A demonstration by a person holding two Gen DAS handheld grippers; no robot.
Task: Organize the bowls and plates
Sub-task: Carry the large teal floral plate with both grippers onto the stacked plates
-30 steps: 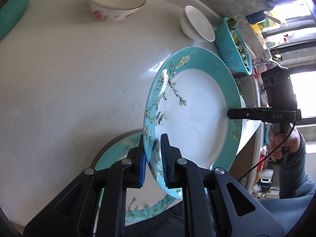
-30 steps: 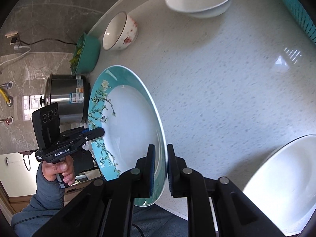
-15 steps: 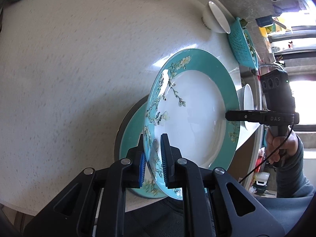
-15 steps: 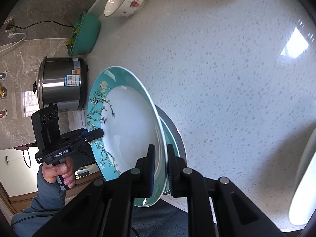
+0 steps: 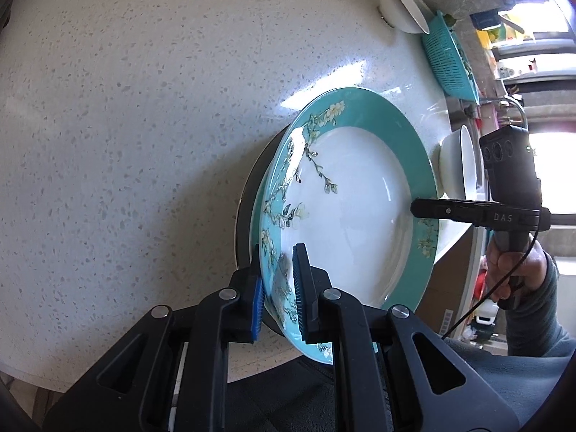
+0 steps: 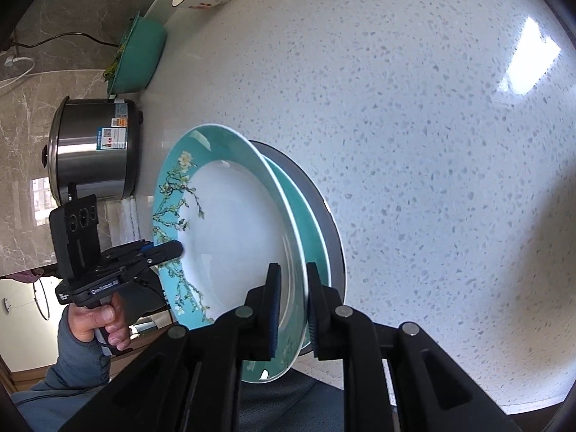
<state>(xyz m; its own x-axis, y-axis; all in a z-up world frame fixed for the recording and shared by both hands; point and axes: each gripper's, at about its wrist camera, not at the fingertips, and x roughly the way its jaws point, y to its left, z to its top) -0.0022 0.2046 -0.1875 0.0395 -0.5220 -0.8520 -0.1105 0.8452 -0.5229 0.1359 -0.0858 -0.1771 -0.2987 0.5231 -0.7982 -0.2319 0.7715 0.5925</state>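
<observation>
Plate with teal rim (image 5: 345,216) held over a matching plate (image 6: 306,216) on the worktop (image 5: 126,126).
Left gripper (image 5: 277,288) and right gripper (image 6: 291,298) are both clamped on opposite rim edges, probably to lower it evenly; its face points up, tilted, without a long axis.

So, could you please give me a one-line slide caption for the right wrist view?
Two hand-held grippers, right and left, hold a teal floral plate over a matching plate.

Both grippers' jaws clamp opposite rims of the teal floral plate (image 5: 345,216), tilted above the speckled counter (image 5: 126,126).
</observation>
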